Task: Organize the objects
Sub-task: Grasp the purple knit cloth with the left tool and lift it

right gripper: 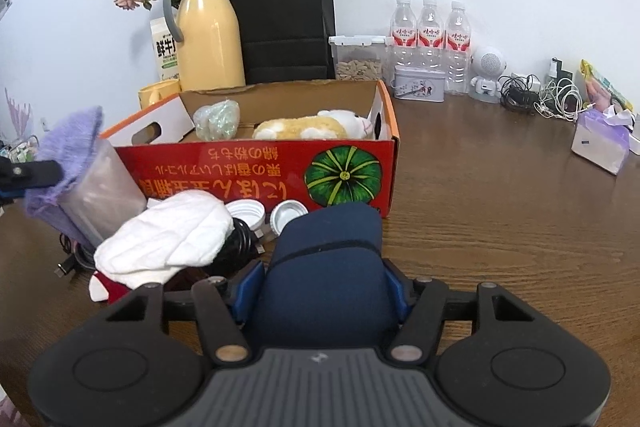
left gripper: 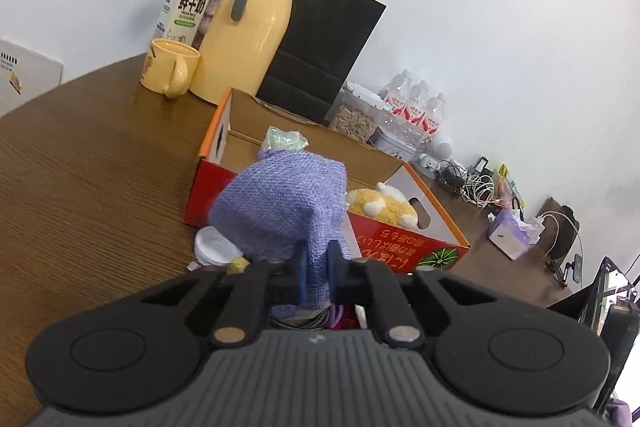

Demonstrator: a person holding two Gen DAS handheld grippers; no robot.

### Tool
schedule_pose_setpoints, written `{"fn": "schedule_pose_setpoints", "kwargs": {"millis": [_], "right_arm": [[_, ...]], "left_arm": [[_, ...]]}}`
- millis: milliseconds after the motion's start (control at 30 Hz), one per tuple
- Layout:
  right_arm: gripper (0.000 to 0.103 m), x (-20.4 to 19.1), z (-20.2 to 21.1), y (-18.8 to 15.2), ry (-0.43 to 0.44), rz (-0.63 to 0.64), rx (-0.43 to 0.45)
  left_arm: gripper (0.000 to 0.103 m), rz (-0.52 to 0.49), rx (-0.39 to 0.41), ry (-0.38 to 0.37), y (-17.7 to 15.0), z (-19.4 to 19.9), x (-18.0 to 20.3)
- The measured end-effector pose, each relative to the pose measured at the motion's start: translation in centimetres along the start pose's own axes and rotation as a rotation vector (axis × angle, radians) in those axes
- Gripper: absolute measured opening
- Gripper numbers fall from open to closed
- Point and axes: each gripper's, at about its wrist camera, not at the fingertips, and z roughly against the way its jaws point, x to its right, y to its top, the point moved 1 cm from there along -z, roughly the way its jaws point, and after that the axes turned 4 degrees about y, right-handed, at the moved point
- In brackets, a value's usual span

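Two items already lie in the box [right gripper: 256, 183]: a plush toy [right gripper: 316, 127] and a wrapped bundle [right gripper: 216, 121]. The left gripper [left gripper: 316, 263] is pinched on a purple pouch [left gripper: 280, 203] at the box's near side. The right gripper [right gripper: 320, 291] clamps a navy roll [right gripper: 328, 267] over the desk [right gripper: 500, 219]. Mitt [right gripper: 168, 243], caps [right gripper: 248, 213] and cables [right gripper: 236, 247] are left outside.

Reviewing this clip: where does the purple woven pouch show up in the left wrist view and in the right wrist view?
Left wrist view: the purple woven pouch fills the centre, pinched at its near edge by the left gripper, in front of the red cardboard box.
Right wrist view: the pouch sits at the far left edge, a black finger clamped on it.
Shared landmark: the yellow plush toy inside the box.
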Motion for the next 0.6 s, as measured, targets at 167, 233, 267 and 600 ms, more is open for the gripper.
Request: {"fn": "schedule_pose_setpoints", "kwargs": {"millis": [167,233,267,600], "right_arm": [[0.063,0.0,-0.8,-0.2,-0.015,-0.003,-0.033],[0.063,-0.1,-1.0,-0.2,-0.021,0.0,-0.035],[0.064,-0.1,-1.1,-0.1,-0.027,0.004,-0.038],[0.063,0.3,-1.6,-0.4,-0.032,-0.013,-0.049]], "left_arm": [[0.007,-0.018,0.018,0.026,0.4,1.3,-0.6],[0.006,-0.034,0.019,0.042,0.6,1.8,-0.7],[0.006,-0.045,0.016,0.049,0.7,2.0,-0.7],[0.006,-0.098,0.018,0.083,1.1,4.0,-1.0]]}}
